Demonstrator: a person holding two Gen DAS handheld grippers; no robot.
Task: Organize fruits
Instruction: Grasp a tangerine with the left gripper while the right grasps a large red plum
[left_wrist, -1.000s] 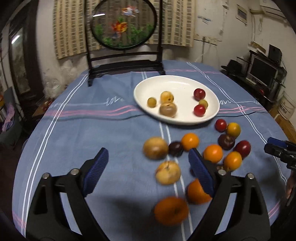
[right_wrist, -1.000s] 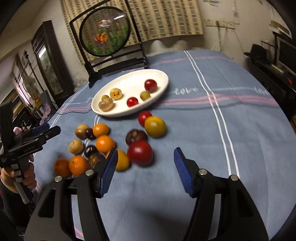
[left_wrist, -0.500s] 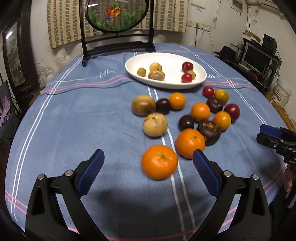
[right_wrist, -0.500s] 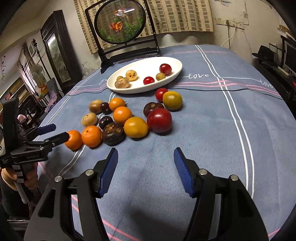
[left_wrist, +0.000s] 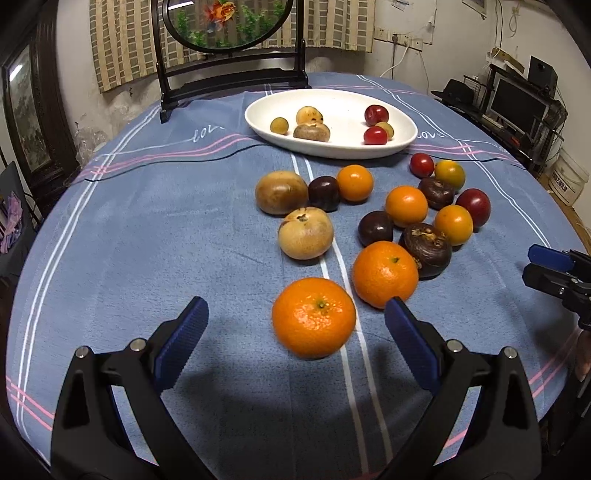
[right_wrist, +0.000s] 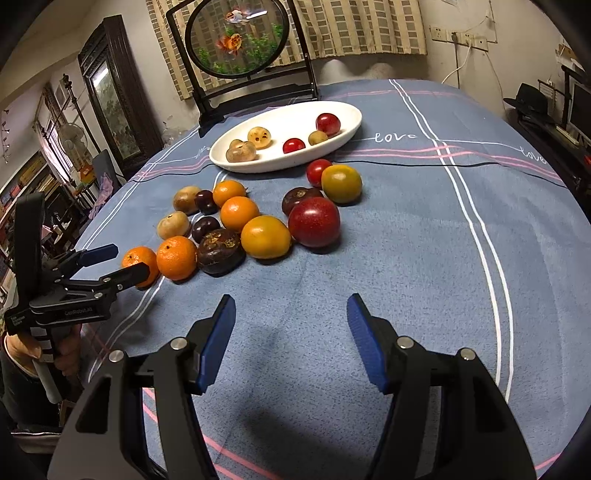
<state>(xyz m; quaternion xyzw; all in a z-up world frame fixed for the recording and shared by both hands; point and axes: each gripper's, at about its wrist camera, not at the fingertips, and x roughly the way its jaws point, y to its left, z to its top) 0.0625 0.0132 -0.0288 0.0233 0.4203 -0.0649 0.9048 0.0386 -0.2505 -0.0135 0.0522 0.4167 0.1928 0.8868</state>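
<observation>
A white oval plate (left_wrist: 343, 149) (right_wrist: 347, 138) at the far side of the table holds several small fruits. Many loose fruits lie on the blue cloth in front of it: oranges, dark plums, red and tan fruits. My left gripper (left_wrist: 295, 328) is open, its jaws either side of the nearest orange (left_wrist: 314, 317) without touching it. A second orange (left_wrist: 385, 273) lies just behind. My right gripper (right_wrist: 291, 325) is open and empty, short of a red fruit (right_wrist: 314, 221) and a yellow-orange fruit (right_wrist: 266, 236). The left gripper also shows in the right wrist view (right_wrist: 110, 264).
A round painted screen on a dark stand (left_wrist: 229, 22) (right_wrist: 240, 40) stands behind the plate. The blue striped tablecloth (left_wrist: 147, 240) covers the round table. The right gripper shows at the right edge of the left wrist view (left_wrist: 546, 266). Furniture and a monitor stand beyond the table.
Both grippers have drawn back toward the near edge of the table. The fruit pile now lies further ahead of each. Both stay open.
</observation>
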